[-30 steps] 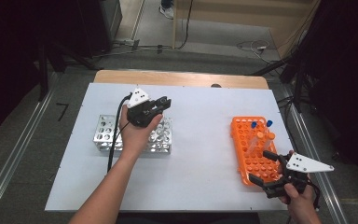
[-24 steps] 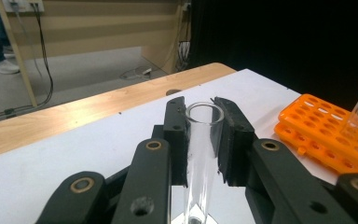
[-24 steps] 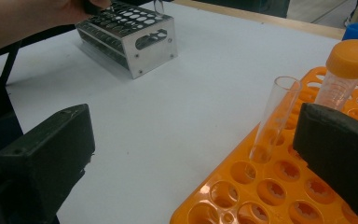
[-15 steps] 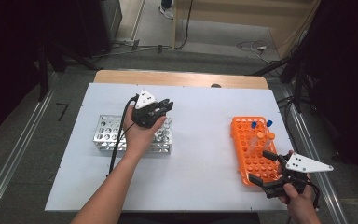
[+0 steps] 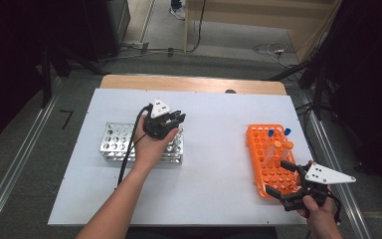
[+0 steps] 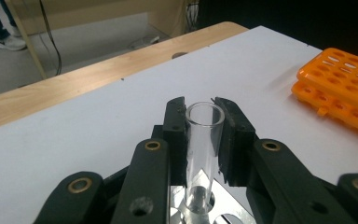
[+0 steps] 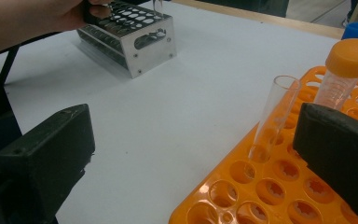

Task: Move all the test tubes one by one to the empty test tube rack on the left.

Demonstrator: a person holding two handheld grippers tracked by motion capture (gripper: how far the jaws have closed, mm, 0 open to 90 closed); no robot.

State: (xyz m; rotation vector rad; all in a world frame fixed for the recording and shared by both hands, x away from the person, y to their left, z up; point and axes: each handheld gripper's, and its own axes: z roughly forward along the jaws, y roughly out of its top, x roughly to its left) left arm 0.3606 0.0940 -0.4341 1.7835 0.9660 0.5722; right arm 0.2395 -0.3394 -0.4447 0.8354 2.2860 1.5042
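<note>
Jaws of left gripper (image 6: 204,135) clamp glass tube (image 6: 204,140) over metal rack (image 5: 114,144); right gripper (image 5: 289,181) jaws spread.

Both forearms are bare, with no sleeve on them. The left gripper (image 5: 171,122) is black, with a small grey three-cornered plate on its top, and a black cable hangs down from it along the arm. In the left gripper view its jaws are matte black blocks on flat black links, and each link has a round brass-coloured rivet. The right gripper (image 5: 286,180) is black too and carries a bigger pale grey three-cornered plate with small dark holes. Its jaws are thick, square black pads.
</note>
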